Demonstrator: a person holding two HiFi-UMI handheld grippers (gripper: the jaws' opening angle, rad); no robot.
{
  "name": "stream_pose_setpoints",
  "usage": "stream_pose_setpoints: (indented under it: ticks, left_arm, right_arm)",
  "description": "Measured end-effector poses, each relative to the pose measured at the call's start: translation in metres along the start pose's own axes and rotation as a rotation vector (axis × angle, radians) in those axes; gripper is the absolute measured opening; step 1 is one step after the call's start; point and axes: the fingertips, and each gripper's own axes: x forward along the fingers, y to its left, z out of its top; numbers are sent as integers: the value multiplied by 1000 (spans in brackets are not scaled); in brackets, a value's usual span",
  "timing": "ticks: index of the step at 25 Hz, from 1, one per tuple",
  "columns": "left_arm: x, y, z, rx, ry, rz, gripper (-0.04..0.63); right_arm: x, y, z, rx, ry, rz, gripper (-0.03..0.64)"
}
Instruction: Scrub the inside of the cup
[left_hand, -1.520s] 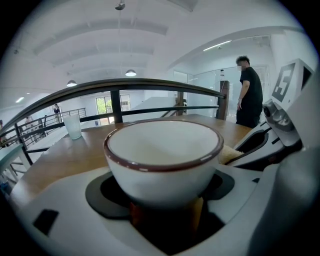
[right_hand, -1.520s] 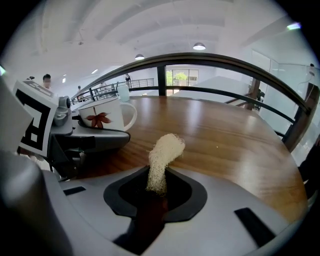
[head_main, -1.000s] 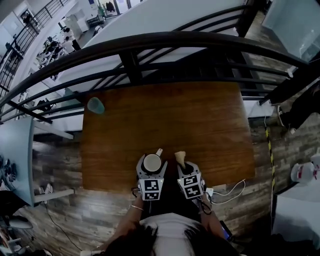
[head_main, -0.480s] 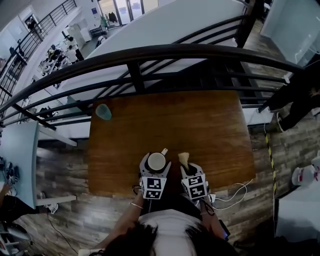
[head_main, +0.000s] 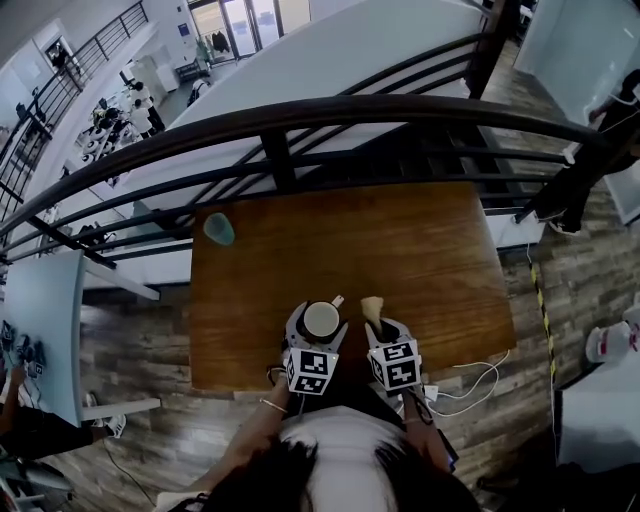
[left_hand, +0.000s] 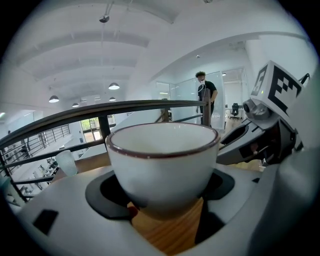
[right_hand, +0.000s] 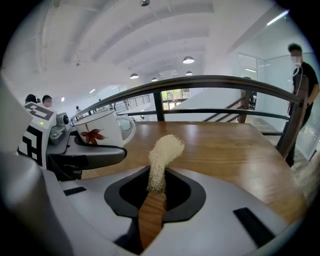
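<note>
Two grippers hover at the near edge of a wooden desk (head_main: 420, 250). The left gripper (head_main: 320, 325) clamps an upright white cup (left_hand: 162, 160). Just beside it, the right gripper (head_main: 377, 326) pinches a loofah scrubber (right_hand: 162, 152). A teal tumbler (head_main: 219, 229) stands at the far left corner.

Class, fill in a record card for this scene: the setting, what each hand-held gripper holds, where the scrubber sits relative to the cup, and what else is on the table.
Setting: wooden table beside a dark railing
Left hand-held gripper: shut on a white cup, upright, dark rim
Right hand-held gripper: shut on a pale fibrous scrubber
Scrubber and cup: scrubber to the cup's right, apart from it, not inside
Cup's inside: looks empty
Also on table: pale green tumbler, far left corner
</note>
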Motion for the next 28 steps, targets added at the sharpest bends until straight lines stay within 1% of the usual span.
stream_pose_setpoints:
  ticks: [7, 14, 17, 21, 28]
  left_arm:
    - [0, 8, 6, 35, -5, -28, 403]
    - [6, 12, 20, 73, -27, -47, 403]
    - [7, 17, 22, 75, -30, -46, 403]
    - [11, 17, 22, 89, -20, -37, 404]
    - [18, 24, 26, 170, -27, 17, 403]
  right_arm:
    - [-10, 7, 15, 14, -32, 1, 81]
    - [-18, 12, 37, -7, -64, 12, 81]
    - [-19, 16, 44, -25, -70, 9, 81]
    - [-23, 17, 49, -31, -82, 8, 81]
    - [-26, 31, 64, -61, -102, 60, 81]
